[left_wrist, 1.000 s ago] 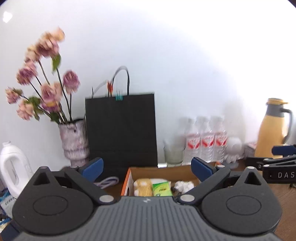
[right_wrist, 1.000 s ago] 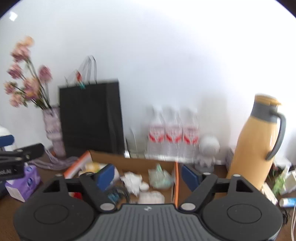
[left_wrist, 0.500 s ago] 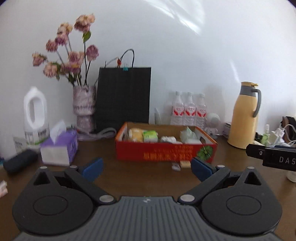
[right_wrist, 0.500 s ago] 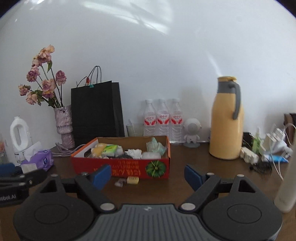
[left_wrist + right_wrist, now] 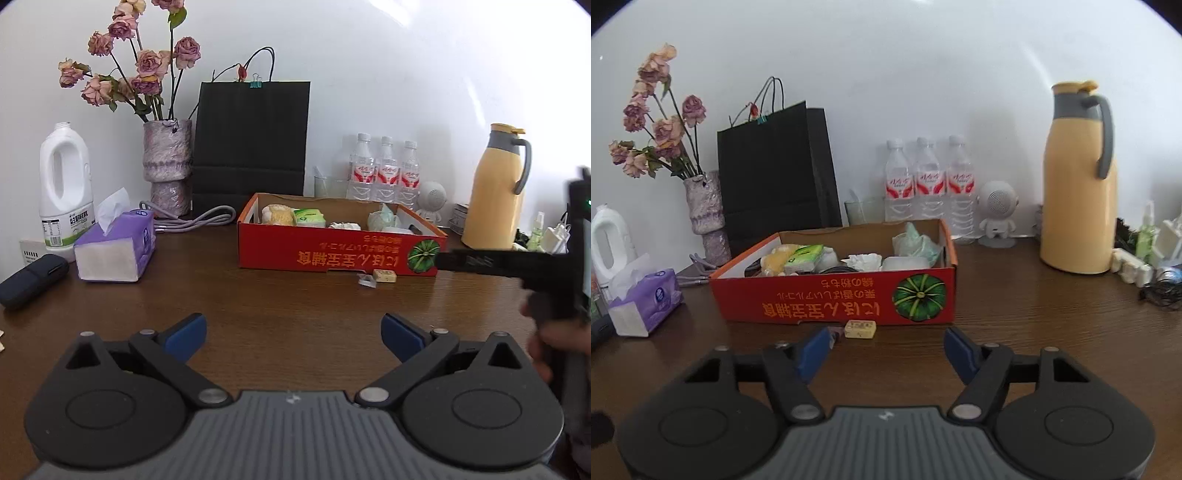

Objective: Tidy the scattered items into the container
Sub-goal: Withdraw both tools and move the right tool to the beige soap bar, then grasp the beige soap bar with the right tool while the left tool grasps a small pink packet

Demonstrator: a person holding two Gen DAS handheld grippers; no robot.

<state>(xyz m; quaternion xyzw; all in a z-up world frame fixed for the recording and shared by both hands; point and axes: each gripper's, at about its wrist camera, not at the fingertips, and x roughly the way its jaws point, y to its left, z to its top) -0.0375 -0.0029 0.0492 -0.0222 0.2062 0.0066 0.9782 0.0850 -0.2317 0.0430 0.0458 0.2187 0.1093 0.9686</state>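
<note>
Box point(image 5: 834, 301) sits ahead of both spread, empty grippers, left point(image 5: 293, 334) and right point(image 5: 884, 350); small block point(image 5: 860, 328) lies just beyond the right jaws.

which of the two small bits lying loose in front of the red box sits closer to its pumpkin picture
The tan rectangular block does; it lies nearer the pumpkin end of the red cardboard box. The small whitish scrap sits on its other side, farther away.
</note>
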